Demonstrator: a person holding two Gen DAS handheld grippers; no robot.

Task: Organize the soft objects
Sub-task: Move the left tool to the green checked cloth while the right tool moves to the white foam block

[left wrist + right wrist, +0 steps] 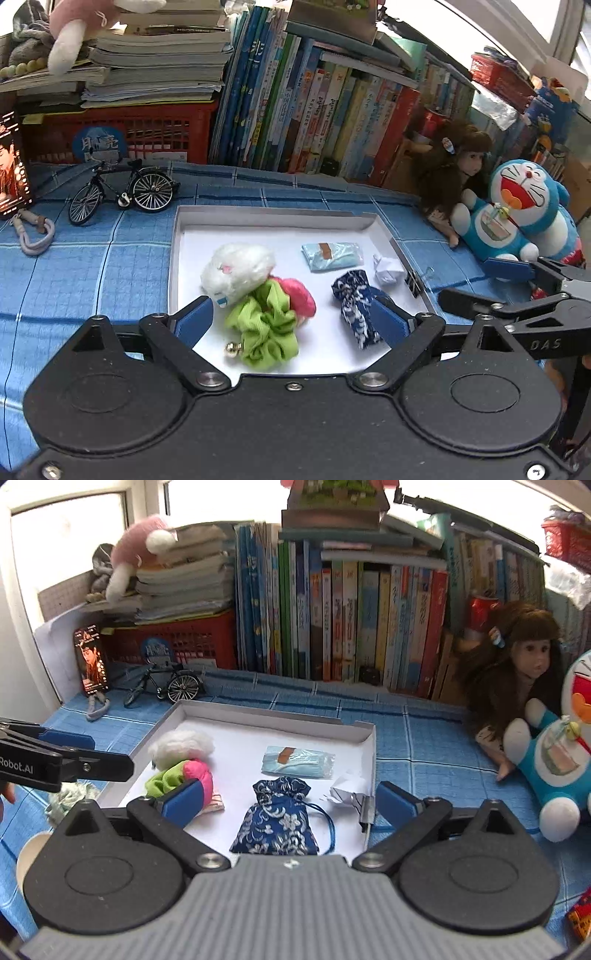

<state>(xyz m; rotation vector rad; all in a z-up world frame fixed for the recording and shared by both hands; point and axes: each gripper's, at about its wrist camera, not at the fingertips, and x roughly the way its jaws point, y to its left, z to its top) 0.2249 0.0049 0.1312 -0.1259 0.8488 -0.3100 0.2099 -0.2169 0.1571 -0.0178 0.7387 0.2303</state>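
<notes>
From the left wrist view, the left tongs (291,317) stand wide apart and hold nothing, hovering over the near edge of a shallow white cardboard tray (273,218) that sits on the blue checked tabletop (92,266). Inside lie a fluffy white plush ball (238,269) touching a crumpled lime-green fabric scrunchie (266,328), with a pink soft toy (299,295) tucked behind it; well apart from these are a pale blue packaged face mask (332,254), a dark blue floral brocade pouch (356,306) and a crumpled white paper scrap (388,269). From the right wrist view, the right tongs (288,805) are likewise spread fully and empty, the pouch (277,823) lying slack between them but untouched, its cord trailing toward the tray's side. Outside the tray, at the left, a pale green ruffled cloth piece (68,801) rests on the tabletop below the left tongs (99,757). I would judge the sorting nearly done: most soft things are gathered in the tray, limp and bunched, with that stray cloth perhaps left to bring in.
</notes>
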